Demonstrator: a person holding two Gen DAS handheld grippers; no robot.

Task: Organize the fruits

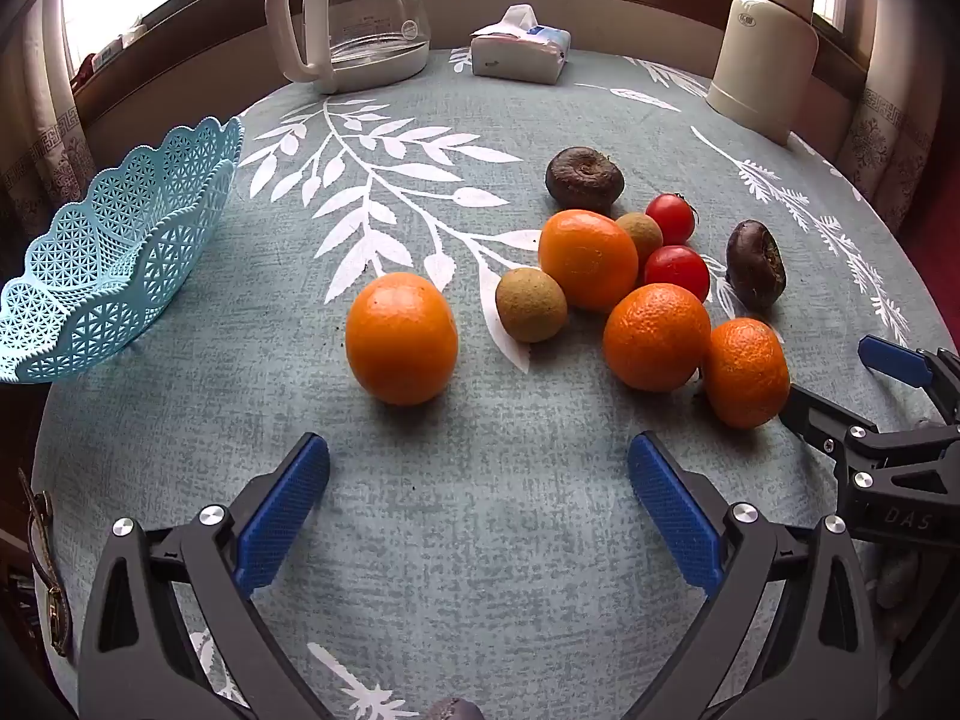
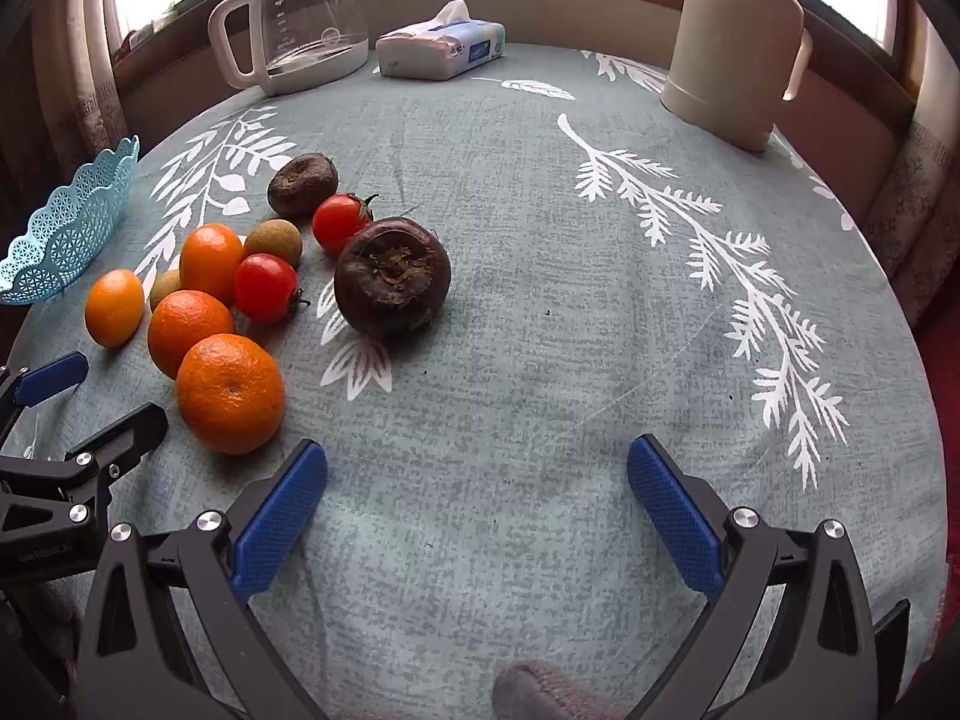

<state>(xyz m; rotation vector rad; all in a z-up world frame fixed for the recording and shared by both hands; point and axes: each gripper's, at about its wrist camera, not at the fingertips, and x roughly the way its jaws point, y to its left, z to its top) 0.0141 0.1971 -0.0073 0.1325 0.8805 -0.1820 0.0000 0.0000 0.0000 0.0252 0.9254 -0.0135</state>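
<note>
Several oranges lie on the patterned tablecloth; one orange (image 1: 401, 338) sits apart to the left, just ahead of my open left gripper (image 1: 477, 516). The others cluster with two red tomatoes (image 1: 677, 271), two brownish-green round fruits (image 1: 530, 305) and two dark brown fruits (image 1: 584, 177). A pale blue lace-pattern basket (image 1: 108, 258) stands at the table's left edge and looks empty. My right gripper (image 2: 477, 516) is open above bare cloth; the nearest orange (image 2: 230, 393) is to its left and a dark brown fruit (image 2: 392, 276) lies ahead. In the left wrist view, the right gripper (image 1: 840, 384) reaches in beside the rightmost orange (image 1: 746, 373).
At the back stand a glass kettle with a white handle (image 1: 348, 12), a tissue pack (image 1: 519, 53) and a cream thermos jug (image 1: 765, 54). Windows and curtains lie beyond the round table's edge. Open cloth spreads on the right (image 2: 630, 300).
</note>
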